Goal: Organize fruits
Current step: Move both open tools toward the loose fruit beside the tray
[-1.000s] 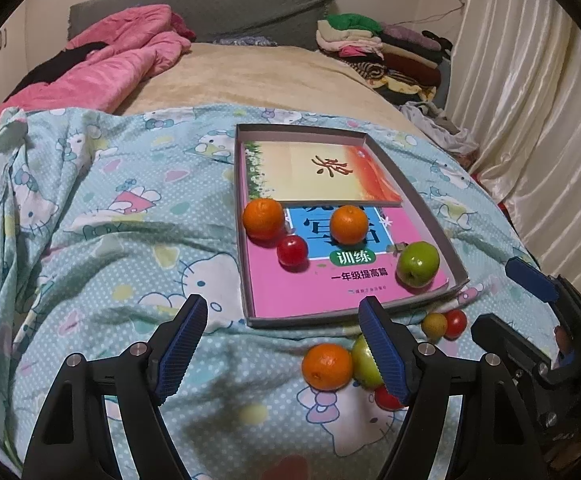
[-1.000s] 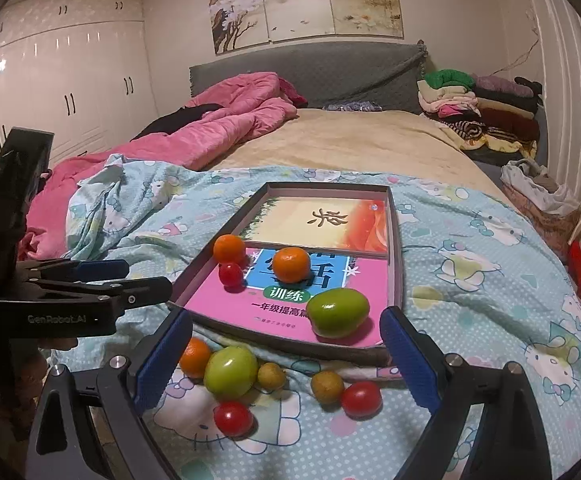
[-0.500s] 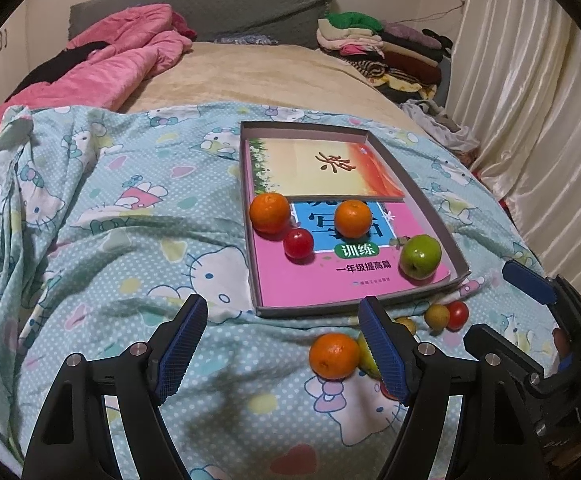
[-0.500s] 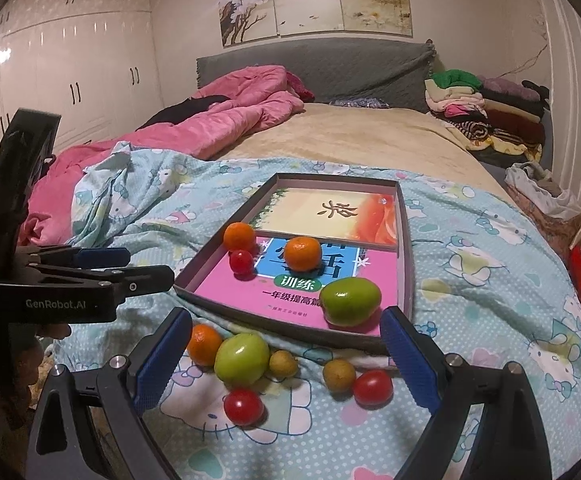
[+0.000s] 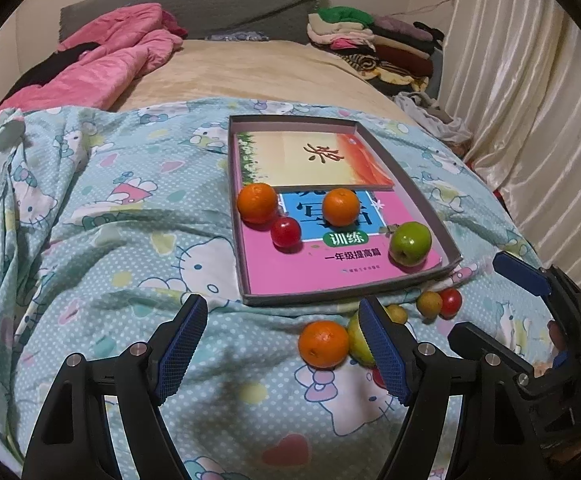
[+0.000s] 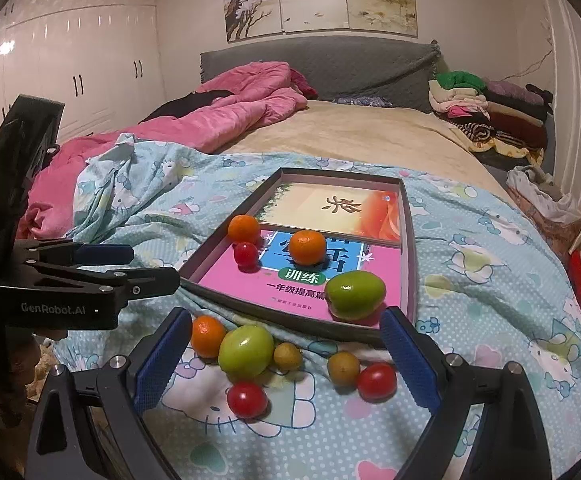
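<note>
Shallow box, fruit inside, fruit beside

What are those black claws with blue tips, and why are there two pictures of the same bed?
They are two grabbers that a person holds, one in each hand, each carrying a camera, hence two pictures. One looks out from the left grabber, the other from the right grabber. Both stand open and hold nothing. On the blanket sits a flat box with books, two oranges, a red tomato and a green fruit inside. Six more fruits lie on the blanket before the box, among them another orange.
</note>
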`<state>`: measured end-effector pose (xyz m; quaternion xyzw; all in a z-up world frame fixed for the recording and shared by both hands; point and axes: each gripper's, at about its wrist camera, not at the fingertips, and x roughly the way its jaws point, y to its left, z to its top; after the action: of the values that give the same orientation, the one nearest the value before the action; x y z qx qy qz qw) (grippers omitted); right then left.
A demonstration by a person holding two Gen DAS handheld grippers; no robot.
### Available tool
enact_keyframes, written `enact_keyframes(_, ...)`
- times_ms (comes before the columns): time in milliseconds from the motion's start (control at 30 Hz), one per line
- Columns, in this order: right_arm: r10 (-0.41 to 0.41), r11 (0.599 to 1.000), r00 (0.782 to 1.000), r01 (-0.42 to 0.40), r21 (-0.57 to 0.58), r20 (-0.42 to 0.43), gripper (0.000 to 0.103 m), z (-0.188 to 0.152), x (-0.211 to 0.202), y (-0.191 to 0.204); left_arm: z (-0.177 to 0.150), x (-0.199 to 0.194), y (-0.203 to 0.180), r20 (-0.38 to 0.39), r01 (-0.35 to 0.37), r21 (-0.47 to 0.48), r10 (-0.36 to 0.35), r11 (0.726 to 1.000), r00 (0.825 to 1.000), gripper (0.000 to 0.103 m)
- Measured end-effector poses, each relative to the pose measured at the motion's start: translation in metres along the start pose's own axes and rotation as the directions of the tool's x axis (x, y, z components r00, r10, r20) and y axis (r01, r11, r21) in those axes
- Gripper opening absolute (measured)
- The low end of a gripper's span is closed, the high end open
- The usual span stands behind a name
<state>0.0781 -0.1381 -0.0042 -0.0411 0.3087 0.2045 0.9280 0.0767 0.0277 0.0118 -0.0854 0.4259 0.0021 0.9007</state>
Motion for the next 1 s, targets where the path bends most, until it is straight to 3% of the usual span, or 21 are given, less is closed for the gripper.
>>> enact_keyframes(1000, 0.017, 0.999, 0.997, -0.021, -0.043, -0.078, 0.095, -0.012, 0.007, 0.014, -0.009, 0.014, -0.002, -0.085, -0.005, 0.026, 0.007, 1.000, 0.996, 0.079)
